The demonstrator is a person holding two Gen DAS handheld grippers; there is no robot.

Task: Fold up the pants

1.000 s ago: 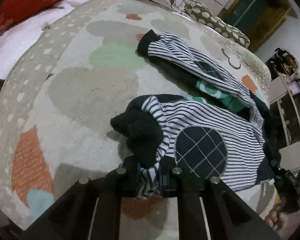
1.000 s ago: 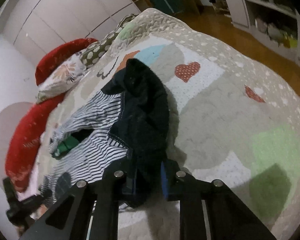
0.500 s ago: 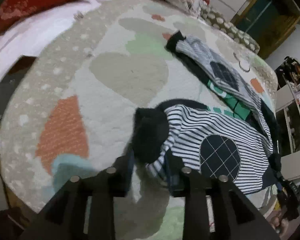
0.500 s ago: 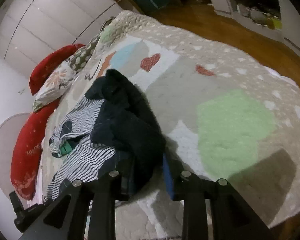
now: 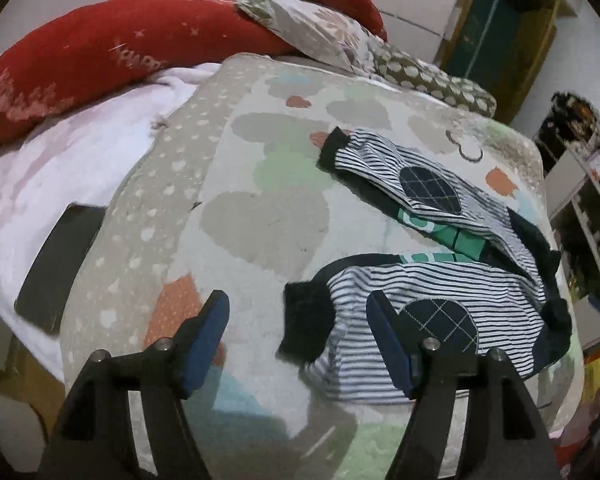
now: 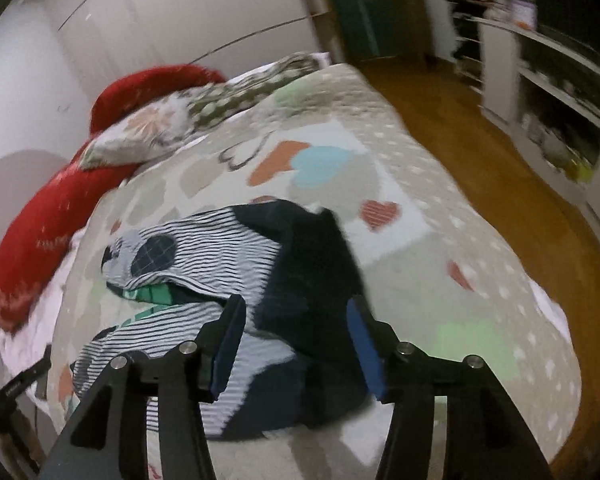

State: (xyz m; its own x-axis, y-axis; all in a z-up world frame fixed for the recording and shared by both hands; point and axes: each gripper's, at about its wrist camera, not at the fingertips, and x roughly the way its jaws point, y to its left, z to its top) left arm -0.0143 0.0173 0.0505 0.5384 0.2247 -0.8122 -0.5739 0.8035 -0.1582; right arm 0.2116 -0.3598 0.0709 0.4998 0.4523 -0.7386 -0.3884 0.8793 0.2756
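Note:
The striped navy-and-white pants (image 5: 440, 300) lie spread on the bed's patterned quilt (image 5: 260, 216), with dark checked knee patches, black cuffs and a dark waistband. My left gripper (image 5: 298, 314) is open and empty, raised above the near leg's black cuff (image 5: 306, 326). In the right wrist view the pants (image 6: 220, 256) lie with the dark waist part (image 6: 312, 280) nearest. My right gripper (image 6: 296, 320) is open and empty just above that waist part.
Red bolster pillows (image 5: 112, 52) and patterned pillows (image 5: 328, 36) line the head of the bed. A dark phone (image 5: 56, 264) lies on the white sheet at left. Wooden floor (image 6: 480, 148) and white shelves (image 6: 556, 92) lie beyond the bed's right edge.
Both grippers let go of the pants and opened. The left released the leg cuff, the right released the waist, and both pulled back and up.

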